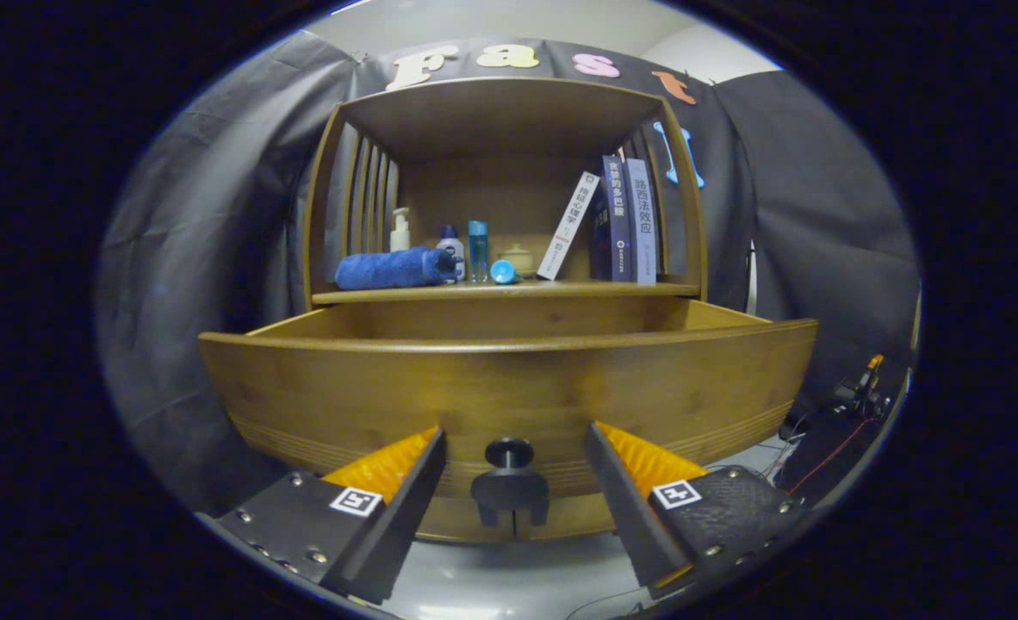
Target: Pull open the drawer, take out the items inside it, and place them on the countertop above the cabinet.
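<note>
A wooden cabinet's drawer (509, 379) stands pulled out toward me, its front panel close ahead. Its dark round knob (509, 452) sits between my fingers, which are spread wide and touch nothing. My gripper (513, 448) is open around the knob with a gap on each side. The drawer's inside is hidden behind the front panel. Above it lies the countertop (630, 290), carrying a rolled blue towel (393, 268), a pump bottle (400, 230), two small bottles (477, 250), a blue cap (503, 272), a small jar (518, 257) and books (625, 220).
The cabinet's upper shelf frame (500, 112) roofs the countertop, with slatted sides. Black cloth walls surround the cabinet. Cables and a dark device (853, 400) lie on the floor beyond the drawer's right end. A pale floor (509, 577) shows beneath the fingers.
</note>
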